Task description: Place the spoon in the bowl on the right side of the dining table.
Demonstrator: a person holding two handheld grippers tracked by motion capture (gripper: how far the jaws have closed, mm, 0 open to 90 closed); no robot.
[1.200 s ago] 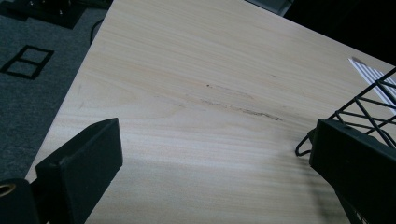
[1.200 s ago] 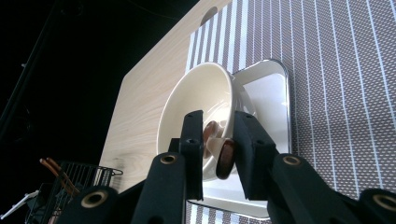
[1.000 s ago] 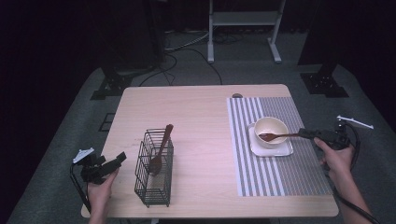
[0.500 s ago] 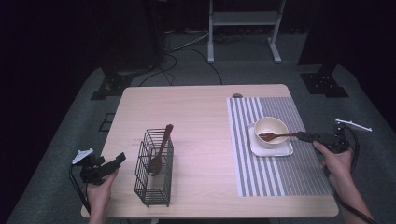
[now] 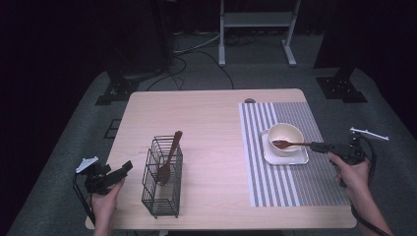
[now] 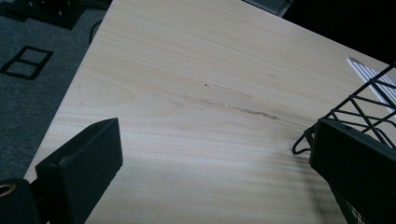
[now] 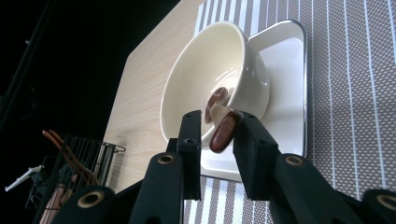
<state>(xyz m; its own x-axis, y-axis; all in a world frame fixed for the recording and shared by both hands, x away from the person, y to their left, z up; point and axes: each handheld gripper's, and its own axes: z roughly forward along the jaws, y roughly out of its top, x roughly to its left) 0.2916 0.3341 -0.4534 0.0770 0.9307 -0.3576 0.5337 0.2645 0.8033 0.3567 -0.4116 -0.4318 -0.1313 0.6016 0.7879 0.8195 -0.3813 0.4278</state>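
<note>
A brown wooden spoon (image 5: 290,144) lies with its head in a cream bowl (image 5: 285,133) on a white square plate (image 5: 285,157), handle pointing right. My right gripper (image 5: 317,146) is level at the handle's end. In the right gripper view the handle's tip (image 7: 224,133) sits between the jaws of the right gripper (image 7: 217,119), with a gap on the left side, so it is open. My left gripper (image 5: 124,168) is open at the table's front left, beside a black wire basket (image 5: 162,189) holding another wooden spoon (image 5: 169,155). In the left gripper view the left gripper (image 6: 217,135) is over bare wood, with the basket's corner (image 6: 364,102) at the right.
The plate rests on a grey striped mat (image 5: 295,187) on the right half of the wooden table (image 5: 206,128). A small dark object (image 5: 250,101) lies at the table's far edge. Stand legs and cables are on the floor beyond.
My right gripper has drawn back a little to the right, off the spoon's handle. The spoon stays in the bowl. The left gripper has not moved.
</note>
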